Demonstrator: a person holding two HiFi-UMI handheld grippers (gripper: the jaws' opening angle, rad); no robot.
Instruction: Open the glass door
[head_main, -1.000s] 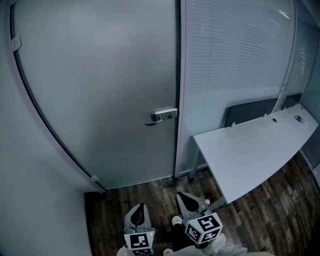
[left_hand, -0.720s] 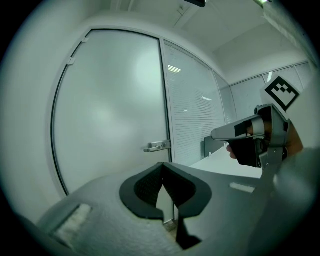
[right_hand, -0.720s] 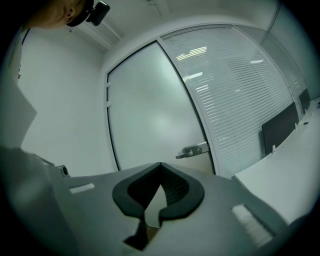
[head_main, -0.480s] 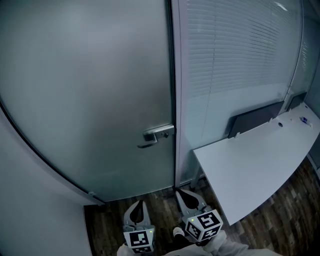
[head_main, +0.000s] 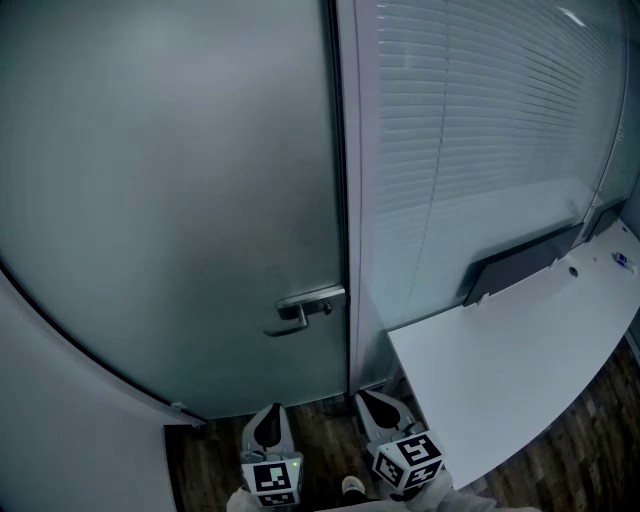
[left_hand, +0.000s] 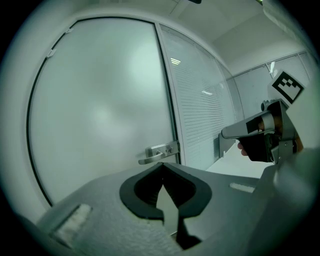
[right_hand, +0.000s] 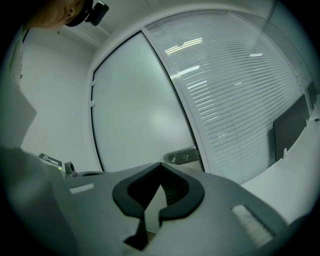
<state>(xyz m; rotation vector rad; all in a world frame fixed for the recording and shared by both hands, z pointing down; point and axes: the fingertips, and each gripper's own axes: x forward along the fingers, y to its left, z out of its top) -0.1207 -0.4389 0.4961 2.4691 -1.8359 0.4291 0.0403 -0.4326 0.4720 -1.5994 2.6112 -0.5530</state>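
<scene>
I see the glass door (head_main: 180, 200) shut in front of me, grey and foggy. Its metal handle (head_main: 305, 308) sits at the door's right edge, right by the frame. My left gripper (head_main: 268, 420) and my right gripper (head_main: 380, 405) are low at the bottom of the head view, side by side over the dark wood floor (head_main: 325, 440). Both point toward the door. The handle is up ahead of them, well apart from both, and neither one touches it. In the left gripper view the fingers (left_hand: 142, 190) are pressed together with their tips touching and nothing between them. The handle (left_hand: 159, 152) shows past the tips, almost in line with them. In the right gripper view the fingers (right_hand: 132, 192) are pressed together too, with nothing in them. There the handle (right_hand: 182, 156) shows past the tips and a little to the right. A white counter (head_main: 500, 370) stands to the right of the door, against a glass wall with blinds (head_main: 480, 130).
</scene>
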